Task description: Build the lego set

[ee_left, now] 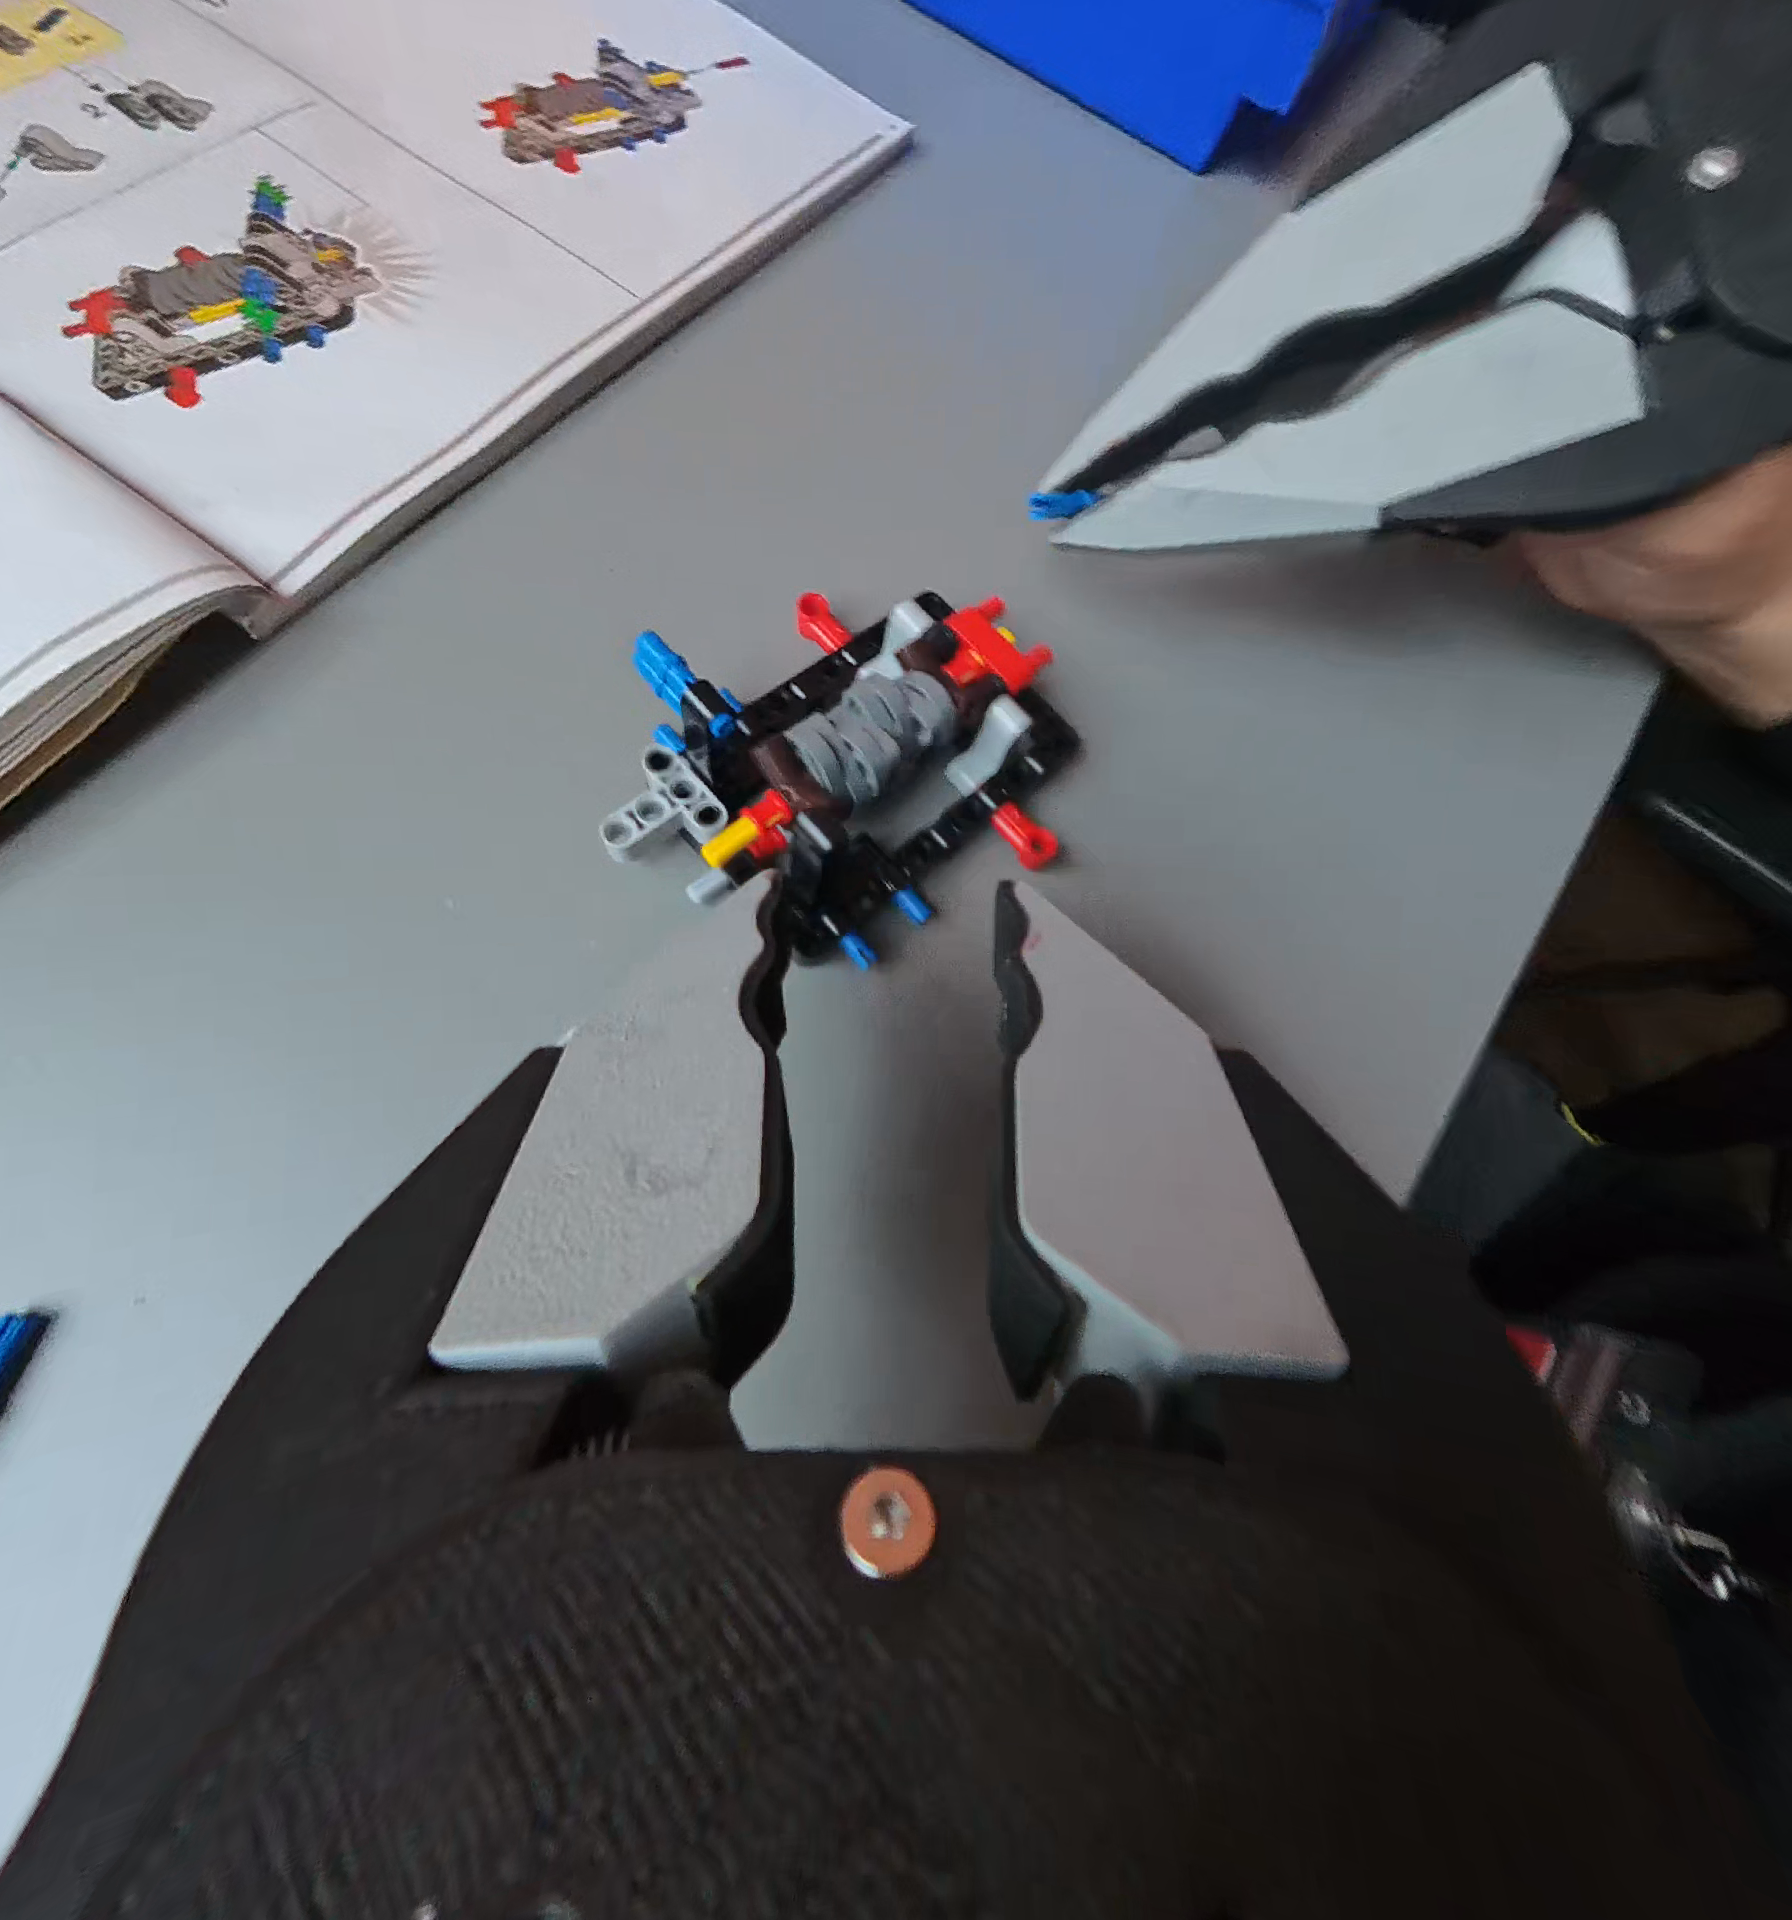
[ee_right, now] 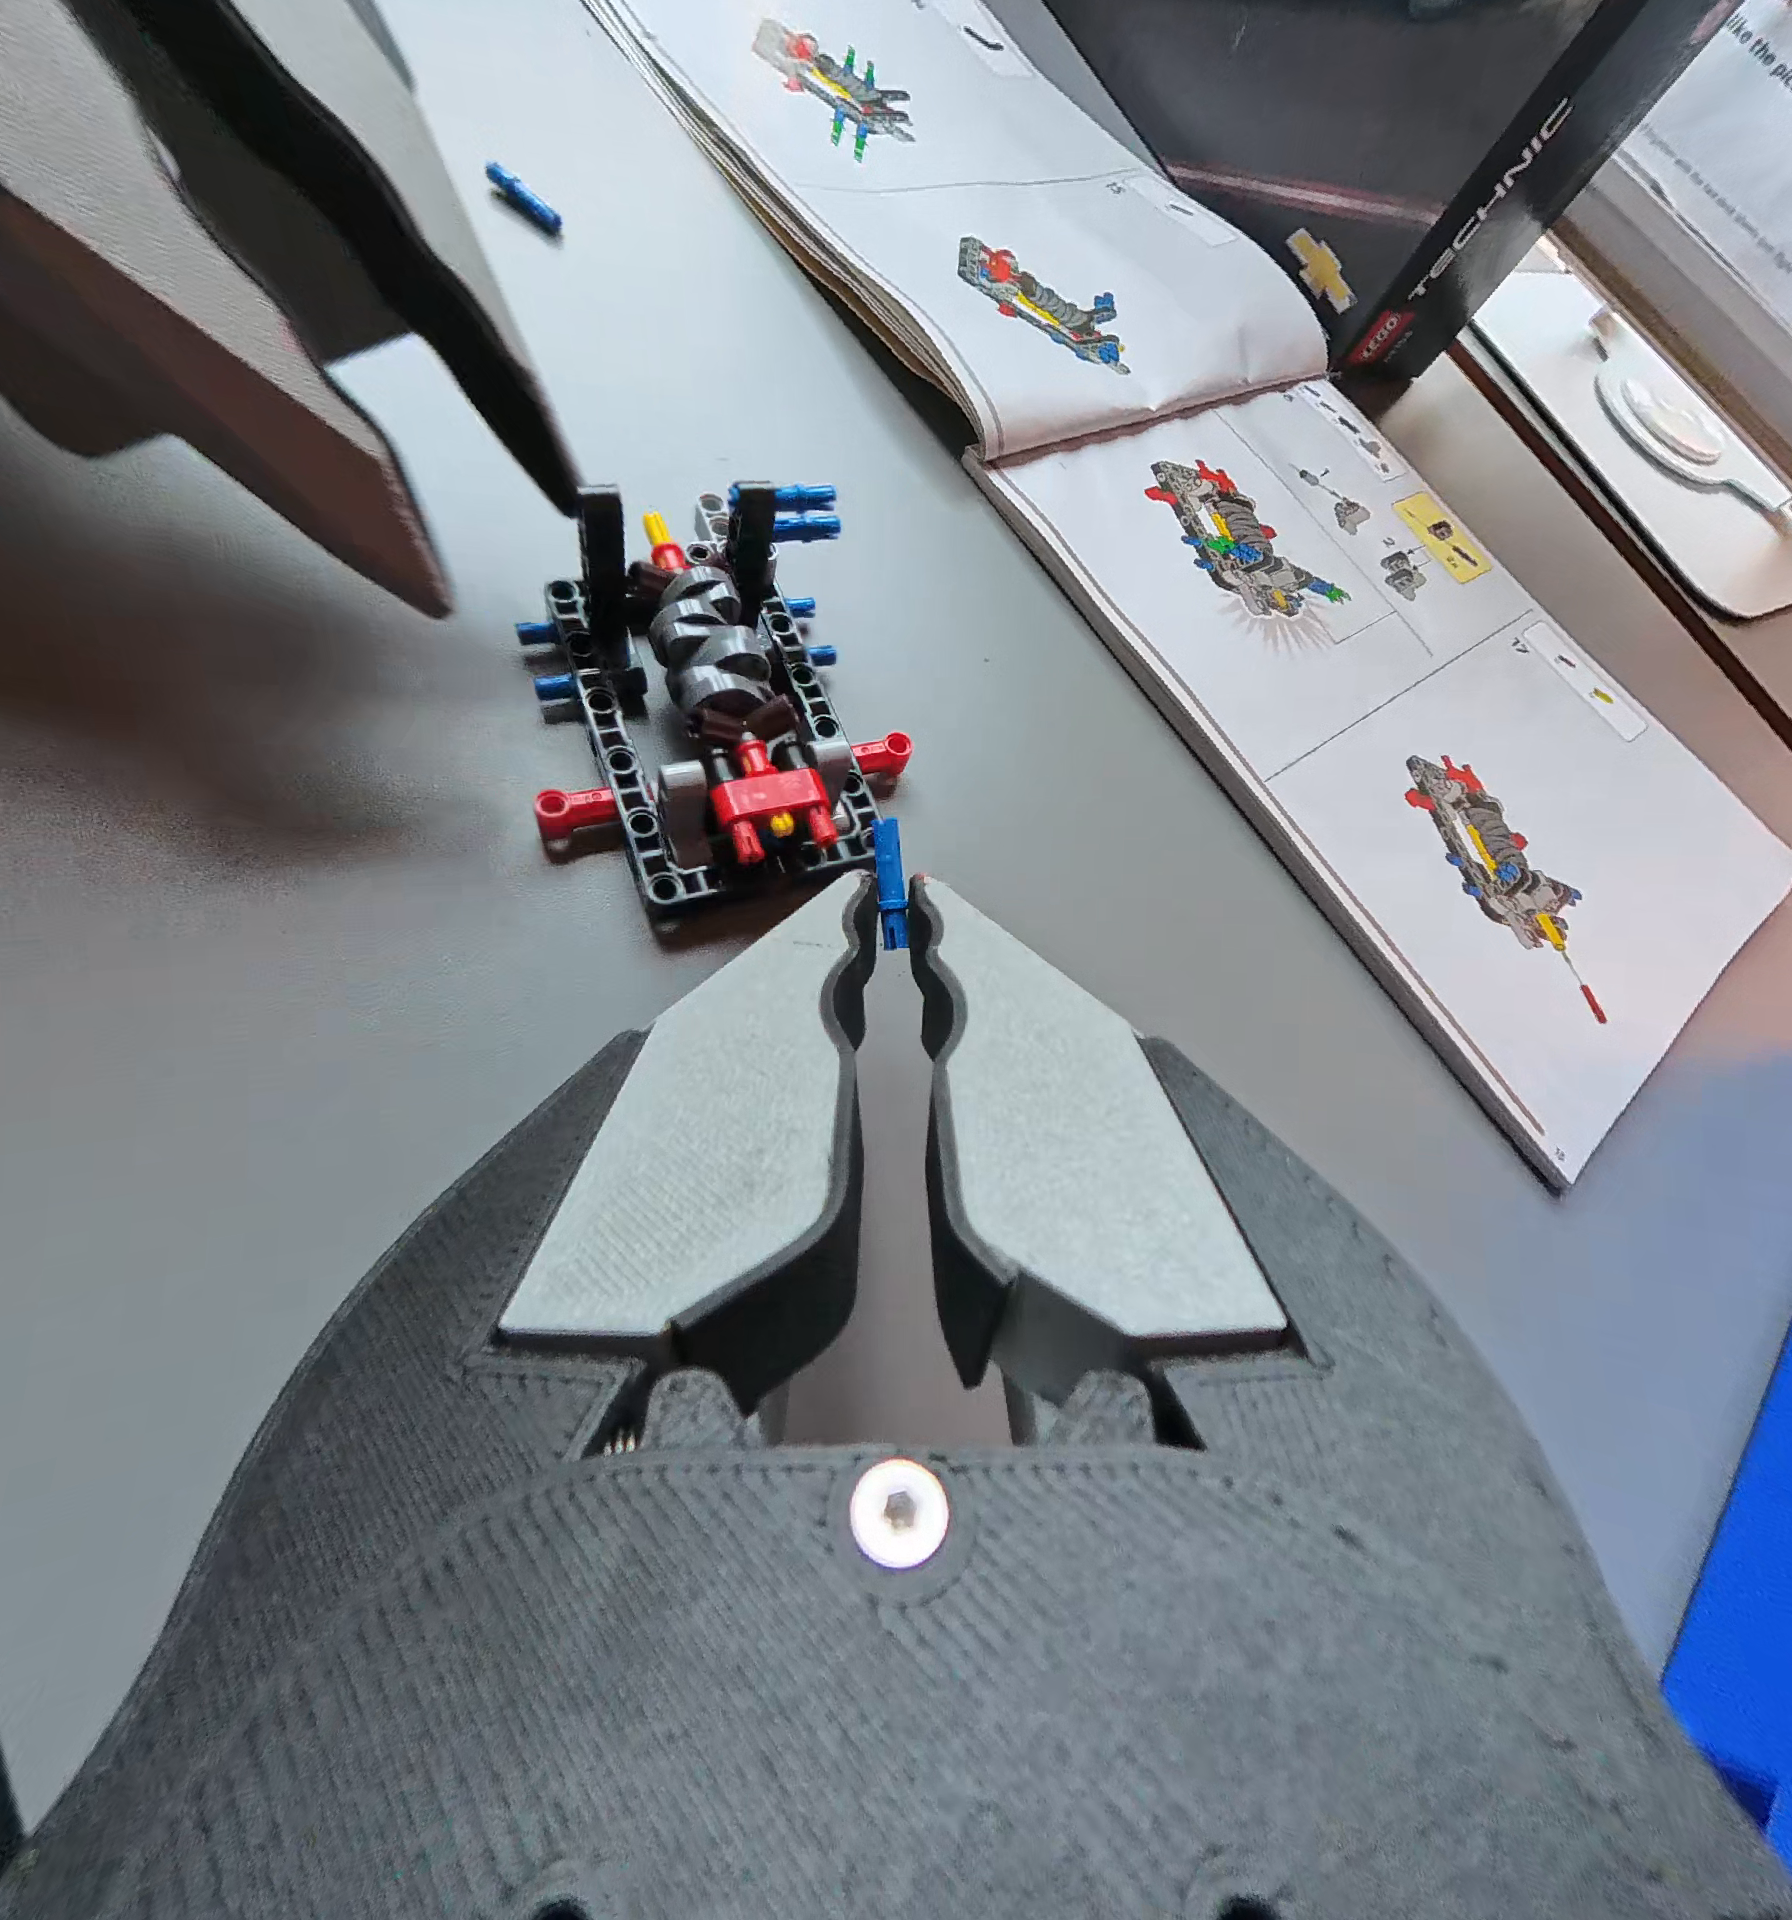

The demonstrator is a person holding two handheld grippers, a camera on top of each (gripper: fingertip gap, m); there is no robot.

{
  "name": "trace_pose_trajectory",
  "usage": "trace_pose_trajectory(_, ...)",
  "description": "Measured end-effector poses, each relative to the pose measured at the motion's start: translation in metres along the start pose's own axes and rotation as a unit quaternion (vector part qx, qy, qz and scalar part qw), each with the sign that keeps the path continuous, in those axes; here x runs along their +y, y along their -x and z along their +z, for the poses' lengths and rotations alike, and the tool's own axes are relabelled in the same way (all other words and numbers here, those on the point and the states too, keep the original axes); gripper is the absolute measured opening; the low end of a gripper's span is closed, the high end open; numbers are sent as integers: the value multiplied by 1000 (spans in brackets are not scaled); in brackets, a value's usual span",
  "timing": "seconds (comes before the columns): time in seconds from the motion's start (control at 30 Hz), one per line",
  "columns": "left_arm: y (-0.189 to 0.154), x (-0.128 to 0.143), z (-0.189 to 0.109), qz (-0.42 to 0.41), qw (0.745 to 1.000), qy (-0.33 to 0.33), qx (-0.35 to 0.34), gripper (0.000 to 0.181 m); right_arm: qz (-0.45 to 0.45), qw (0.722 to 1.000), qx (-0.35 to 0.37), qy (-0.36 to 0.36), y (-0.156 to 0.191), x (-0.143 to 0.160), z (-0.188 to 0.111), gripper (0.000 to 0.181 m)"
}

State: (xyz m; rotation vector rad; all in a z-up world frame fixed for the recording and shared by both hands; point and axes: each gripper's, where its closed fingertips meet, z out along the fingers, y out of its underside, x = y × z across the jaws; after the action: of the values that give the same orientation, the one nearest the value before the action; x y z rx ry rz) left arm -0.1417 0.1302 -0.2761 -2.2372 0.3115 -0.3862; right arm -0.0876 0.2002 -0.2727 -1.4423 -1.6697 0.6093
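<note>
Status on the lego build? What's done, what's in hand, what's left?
Done: black frame assembly stands on the table with the grey crank-like core, red connectors and several blue pins fitted.

In hand: right gripper is shut on a blue pin near the frame's red end; left gripper is open at the opposite end, one finger touching it.

Left: seat that pin; a spare blue pin lies loose; the open manual shows later steps.

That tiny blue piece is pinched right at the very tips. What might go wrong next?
The right gripper holds the blue pin only by its tips, so it might twist or slip out when pressed into the lego frame. The left gripper is open and merely touches the frame's end, so the frame may slide on the grey table.
</note>
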Motion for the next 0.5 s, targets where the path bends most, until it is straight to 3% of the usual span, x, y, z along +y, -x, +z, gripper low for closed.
trace_pose_trajectory(0.1,-26,7,-24,17,998,-8,64,36,1,1000,-2,-2,4,-1,-5,2)
trace_pose_trajectory(0.23,-18,11,-48,88,996,-10,32,32,5,999,-38,-29,21,-18,-17,2)
trace_pose_trajectory(0.33,-2,7,-51,148,989,-3,-3,30,7,997,-66,-48,37,-35,-17,1)
trace_pose_trajectory(0.4,-4,6,-48,189,982,-3,21,21,-5,996,-70,-59,42,-44,-14,2)
trace_pose_trajectory(0.5,-7,6,-41,180,981,-9,69,19,-51,996,-33,-70,38,-50,-8,2)
